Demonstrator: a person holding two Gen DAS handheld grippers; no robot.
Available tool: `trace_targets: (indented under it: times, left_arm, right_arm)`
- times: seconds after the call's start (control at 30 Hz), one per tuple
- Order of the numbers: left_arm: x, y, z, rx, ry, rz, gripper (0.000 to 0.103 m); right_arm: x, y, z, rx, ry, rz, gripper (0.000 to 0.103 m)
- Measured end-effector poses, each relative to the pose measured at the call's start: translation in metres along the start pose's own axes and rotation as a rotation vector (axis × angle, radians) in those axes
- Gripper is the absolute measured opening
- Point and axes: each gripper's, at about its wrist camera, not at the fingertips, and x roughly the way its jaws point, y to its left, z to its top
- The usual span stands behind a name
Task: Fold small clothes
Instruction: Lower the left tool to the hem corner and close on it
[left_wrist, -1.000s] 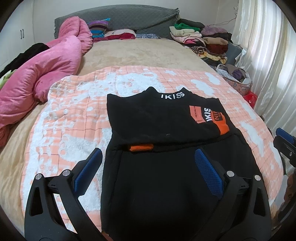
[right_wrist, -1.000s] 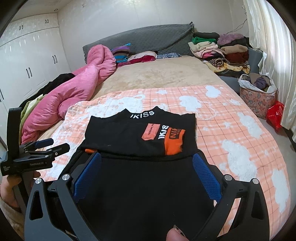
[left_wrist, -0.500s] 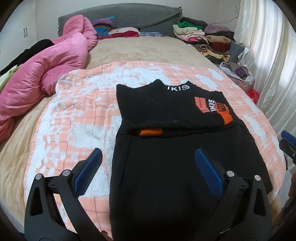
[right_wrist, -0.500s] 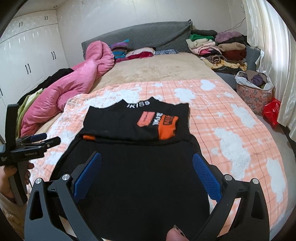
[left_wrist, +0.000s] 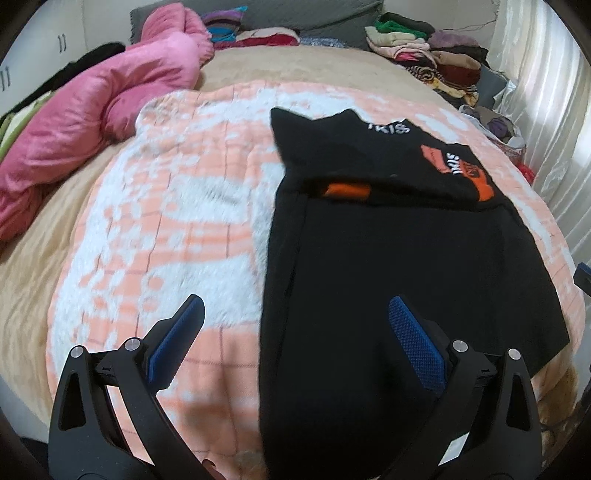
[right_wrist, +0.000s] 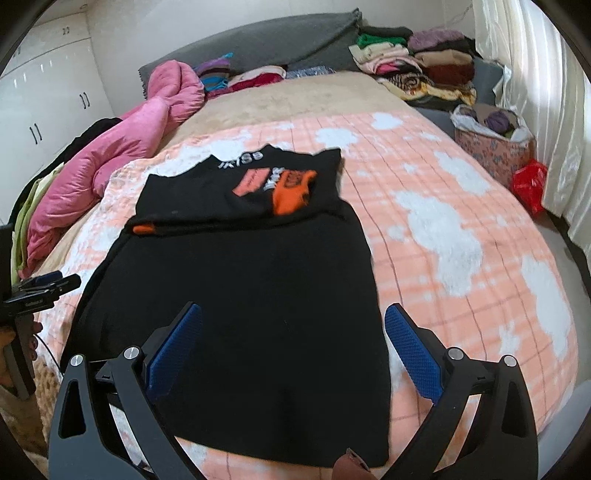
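Note:
A black garment (left_wrist: 388, 251) (right_wrist: 240, 280) with white lettering and orange patches lies on the peach and white blanket (left_wrist: 166, 221) (right_wrist: 443, 229). Its top part is folded down over the body, and an orange cuff (left_wrist: 347, 190) peeks out at the fold. My left gripper (left_wrist: 295, 328) hangs open above the garment's near left hem, holding nothing. My right gripper (right_wrist: 293, 332) is open over the near right hem, also holding nothing. In the right wrist view the left gripper (right_wrist: 40, 288) shows at the left edge, held by a hand.
A pink duvet (left_wrist: 92, 110) is bunched at the left of the bed. Stacks of folded clothes (right_wrist: 417, 66) sit at the back right by the grey headboard (right_wrist: 258, 48). A patterned basket (right_wrist: 491, 144) and red bag (right_wrist: 528, 184) stand beside the bed near the curtain.
Both grippers have pulled back toward the near edge of the bed and drifted apart, so the garment's lower hem now comes into view. Both stayed open.

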Motion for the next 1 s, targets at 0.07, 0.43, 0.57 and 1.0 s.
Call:
trace_targets:
  times: [0.07, 0.43, 0.57, 1.0]
  left_arm:
    - [0.001, 0.007, -0.006, -0.007, 0.008, 0.013, 0.094]
    - [0.004, 0.026, -0.025, -0.037, 0.045, 0.039, 0.094]
    - [0.004, 0.027, -0.028, -0.040, 0.051, 0.036, 0.094]
    - [0.005, 0.026, -0.046, -0.043, 0.079, -0.019, 0.094]
  right_arm:
    - [0.000, -0.004, -0.005, 0.006, 0.013, 0.008, 0.099]
    - [0.004, -0.010, -0.027, -0.010, 0.070, 0.006, 0.099]
    - [0.004, -0.011, -0.033, -0.015, 0.083, 0.004, 0.099]
    - [0.010, -0.012, -0.046, -0.035, 0.135, 0.014, 0.099]
